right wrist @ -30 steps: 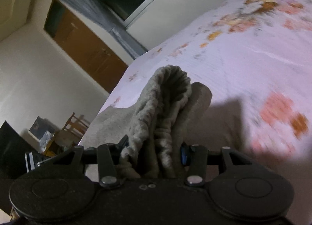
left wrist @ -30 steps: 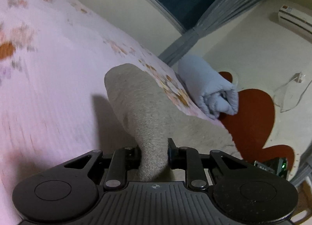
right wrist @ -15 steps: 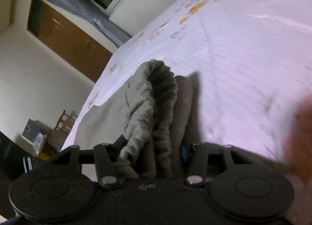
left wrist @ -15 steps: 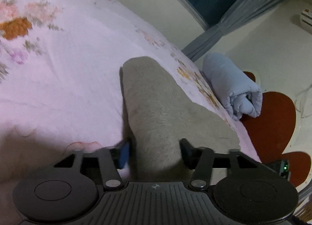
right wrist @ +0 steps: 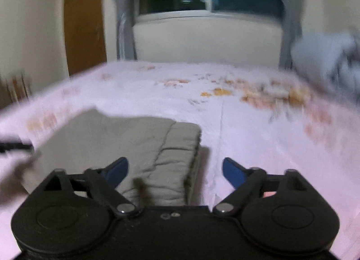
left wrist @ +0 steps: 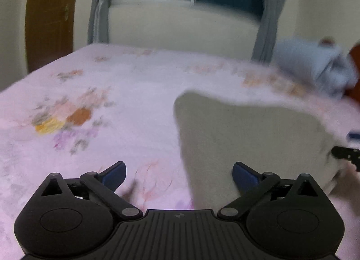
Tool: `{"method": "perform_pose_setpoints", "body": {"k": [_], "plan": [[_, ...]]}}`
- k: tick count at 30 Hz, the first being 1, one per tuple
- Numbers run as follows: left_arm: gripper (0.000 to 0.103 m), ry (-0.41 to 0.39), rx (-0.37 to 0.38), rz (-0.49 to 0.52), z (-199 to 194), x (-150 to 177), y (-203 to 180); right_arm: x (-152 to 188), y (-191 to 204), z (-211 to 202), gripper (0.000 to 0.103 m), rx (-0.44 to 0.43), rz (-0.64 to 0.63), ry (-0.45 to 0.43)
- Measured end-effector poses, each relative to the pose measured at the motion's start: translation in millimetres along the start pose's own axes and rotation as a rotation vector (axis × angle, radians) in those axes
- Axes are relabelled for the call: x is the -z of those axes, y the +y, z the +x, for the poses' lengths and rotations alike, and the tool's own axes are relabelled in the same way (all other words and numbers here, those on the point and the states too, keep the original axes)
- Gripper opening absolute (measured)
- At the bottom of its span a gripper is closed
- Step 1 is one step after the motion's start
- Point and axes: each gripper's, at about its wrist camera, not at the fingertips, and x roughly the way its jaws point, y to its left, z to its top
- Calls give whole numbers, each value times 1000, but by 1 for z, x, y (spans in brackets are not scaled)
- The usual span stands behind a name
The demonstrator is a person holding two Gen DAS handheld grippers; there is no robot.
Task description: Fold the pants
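The grey pants (right wrist: 126, 145) lie folded flat on the bed (right wrist: 236, 129), toward its near edge, with the gathered waistband end on the right side of the bundle. The right gripper (right wrist: 175, 172) hangs just above that end with its jaws spread wide and nothing between them; its left blue pad sits over the cloth, its right one over bare sheet. The left gripper (left wrist: 178, 175) is likewise spread and empty, the pants (left wrist: 247, 138) lying under its right finger and reaching away toward the bed's right side, where a rolled blue blanket (left wrist: 315, 66) rests at the far corner. Both views are smeared, so the exact layering of the fold cannot be told. Judged from this, the fold looks close to done. The risk is a finger catching the top layer as it passes low over the cloth, dragging it open; the thick waistband may also spring the bundle loose unless pressed flat.
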Motion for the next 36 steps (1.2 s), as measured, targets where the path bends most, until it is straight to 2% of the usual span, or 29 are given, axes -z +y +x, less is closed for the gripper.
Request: {"method": "perform_pose_setpoints", "body": {"k": [1,2,4,5,7,11,14,19,23,27,32,36], "plan": [[103,31,-10,7,5,6,1,6,8,9,93,49,-58,33],[103,25,7,-11,7,11,5,10,11,13,94,54,-68,41],[103,41,39,-75,6,15,18,16,5,15,97,38,-8,51],[103,31,30,-82,-1,15,23,16,-2,11,97,13,48,57],[103,-13,-9,-62,-21,16,29,11,-10,-8,97,-18,109,17],[103,-71,-44,-56,-68,29,38,23,-29,-75,97,-15,168,-98],[103,-100,-62,-30,-103,41,31,36,-30,-117,97,8,178,-154],[103,-127,-59,33,-156,62,4,54,-14,-163,97,62,156,-152],[103,-156,-52,94,-193,81,-17,74,2,-200,97,56,120,-187],[103,-161,-50,105,-220,98,-27,92,11,-228,97,55,129,-221],[103,-247,-67,91,-258,105,-30,96,16,-252,97,69,169,-255],[103,-279,-74,50,-269,116,-24,103,25,-257,97,70,150,-258]]}}
